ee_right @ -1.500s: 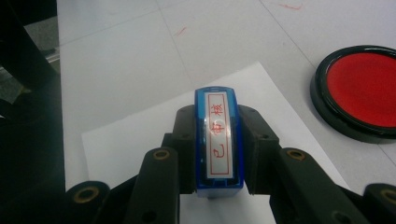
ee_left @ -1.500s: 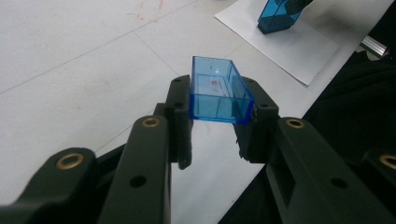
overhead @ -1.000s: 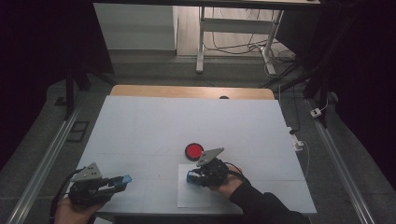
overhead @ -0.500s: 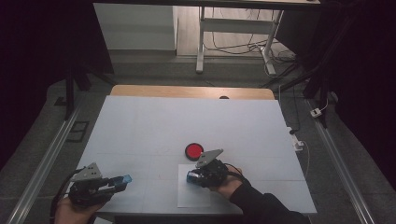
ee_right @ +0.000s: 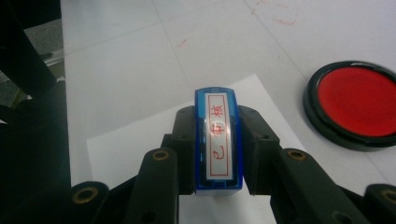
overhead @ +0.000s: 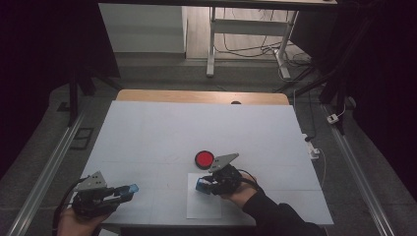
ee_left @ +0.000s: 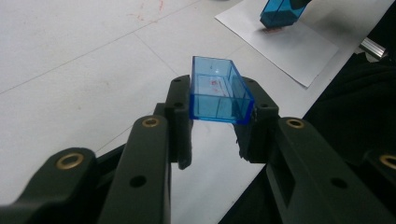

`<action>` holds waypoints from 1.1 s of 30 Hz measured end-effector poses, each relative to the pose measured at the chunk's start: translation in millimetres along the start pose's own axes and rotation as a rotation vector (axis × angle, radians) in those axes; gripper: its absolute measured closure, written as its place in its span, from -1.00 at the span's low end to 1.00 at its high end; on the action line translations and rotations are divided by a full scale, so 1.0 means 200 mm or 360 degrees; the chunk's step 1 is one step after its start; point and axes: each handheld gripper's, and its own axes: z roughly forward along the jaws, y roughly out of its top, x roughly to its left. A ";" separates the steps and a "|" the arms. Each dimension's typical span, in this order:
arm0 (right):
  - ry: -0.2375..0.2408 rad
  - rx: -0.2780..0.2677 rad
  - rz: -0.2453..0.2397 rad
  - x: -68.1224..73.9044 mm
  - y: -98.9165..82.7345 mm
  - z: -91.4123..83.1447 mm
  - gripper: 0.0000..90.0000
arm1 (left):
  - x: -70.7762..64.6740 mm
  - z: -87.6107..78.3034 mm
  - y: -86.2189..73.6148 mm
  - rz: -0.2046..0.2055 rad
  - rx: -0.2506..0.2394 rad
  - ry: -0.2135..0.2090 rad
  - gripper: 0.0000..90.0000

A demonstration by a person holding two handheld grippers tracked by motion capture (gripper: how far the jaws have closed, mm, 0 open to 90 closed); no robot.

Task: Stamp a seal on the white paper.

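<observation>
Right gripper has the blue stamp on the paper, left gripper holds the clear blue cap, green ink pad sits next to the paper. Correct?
Not quite: the ink pad is red, not green, as the right gripper view shows. The rest holds: the right gripper has the blue stamp on the paper, and the left gripper holds the clear blue cap.

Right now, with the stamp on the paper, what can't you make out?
- Stamp face and any print under it: right gripper view, hidden by the stamp body.
- Paper's near corner: high view, covered by the sleeve.
- Marks inside the blue cap: left gripper view, too small.
- Ink pad: cut by the right edge.
</observation>
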 end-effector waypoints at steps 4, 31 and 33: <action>-0.0004 -0.0021 -0.0029 0.00 0.02 -0.03 0.57 | 0.00 0.00 0.00 0.0000 0.0000 -0.0001 0.52; 0.0105 -0.0107 -0.0137 0.04 0.13 -0.17 0.57 | -0.01 0.00 0.00 0.0021 -0.0001 -0.0001 0.52; 0.0106 -0.0112 -0.0134 0.04 0.13 -0.18 0.57 | -0.01 0.00 0.00 0.0021 -0.0002 -0.0001 0.52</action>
